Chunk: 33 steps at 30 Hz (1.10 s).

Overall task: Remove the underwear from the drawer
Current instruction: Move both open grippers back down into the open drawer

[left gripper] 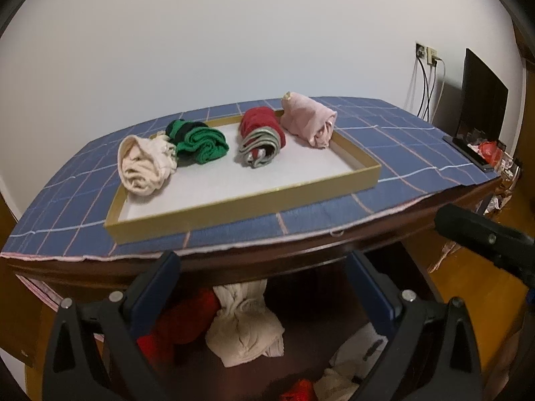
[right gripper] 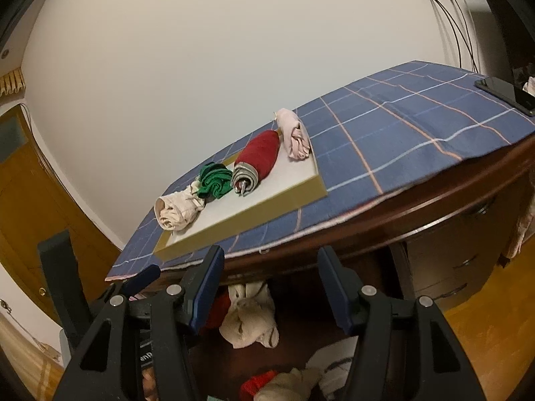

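Note:
Below the table edge the open drawer (left gripper: 334,341) holds loose underwear: a cream piece (left gripper: 244,327), a red one (left gripper: 180,327) and more pale and red pieces at the front. My left gripper (left gripper: 264,267) hangs open just above the cream piece with nothing between its fingers. In the right wrist view the same cream piece (right gripper: 249,320) lies under my right gripper (right gripper: 271,267), which is open and empty too. On the table a gold tray (left gripper: 234,204) carries rolled underwear: cream (left gripper: 143,163), green (left gripper: 200,143), red with grey (left gripper: 264,137) and pink (left gripper: 309,122).
A blue checked cloth (left gripper: 384,153) covers the dark wooden table. A black stand and a phone (left gripper: 468,153) sit at the table's right end, with cables on the wall behind. More drawers (right gripper: 461,267) are at the right; the other gripper shows at each view's side.

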{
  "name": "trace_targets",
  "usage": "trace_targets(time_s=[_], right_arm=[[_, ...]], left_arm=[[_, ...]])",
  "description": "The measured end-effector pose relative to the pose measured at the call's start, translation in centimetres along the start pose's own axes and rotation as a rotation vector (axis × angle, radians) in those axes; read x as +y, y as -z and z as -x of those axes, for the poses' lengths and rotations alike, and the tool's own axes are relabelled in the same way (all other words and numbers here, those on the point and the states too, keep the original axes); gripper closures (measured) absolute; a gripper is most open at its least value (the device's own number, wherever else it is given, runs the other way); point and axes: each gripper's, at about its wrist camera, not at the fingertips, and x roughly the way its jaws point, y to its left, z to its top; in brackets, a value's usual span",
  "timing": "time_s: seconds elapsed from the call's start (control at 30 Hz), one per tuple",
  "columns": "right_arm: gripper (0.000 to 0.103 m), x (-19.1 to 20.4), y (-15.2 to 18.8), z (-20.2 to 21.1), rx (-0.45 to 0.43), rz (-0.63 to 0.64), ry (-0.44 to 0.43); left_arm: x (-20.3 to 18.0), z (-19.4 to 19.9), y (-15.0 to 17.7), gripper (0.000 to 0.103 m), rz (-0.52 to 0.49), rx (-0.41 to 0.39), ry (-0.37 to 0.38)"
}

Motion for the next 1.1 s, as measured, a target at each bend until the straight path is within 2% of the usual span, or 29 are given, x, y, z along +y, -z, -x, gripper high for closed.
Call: trace_targets(time_s=[0.33, 0.5, 0.63, 1.1], right_arm=[[0.042, 0.4, 2.8, 1.6, 0.009, 0.047, 0.033], [0.042, 0.6, 4.0, 2.1, 0.032, 0.089, 0.062], [0.042, 0.2, 5.1, 2.1, 0.062, 0.091, 0.065], [0.042, 1.2, 8.9, -0.8, 0.250, 0.124, 0.019]], left_arm=[[-0.2, 1.6, 2.6, 0.002, -0.066, -0.017, -0.011], [1.4, 1.6, 4.6, 0.002, -0.054, 0.016, -0.053], [2.6, 1.2, 6.0, 0.002, -0.025, 0.066, -0.024], [7.0, 1.5, 9.5, 0.002, 0.013, 0.139, -0.078]])
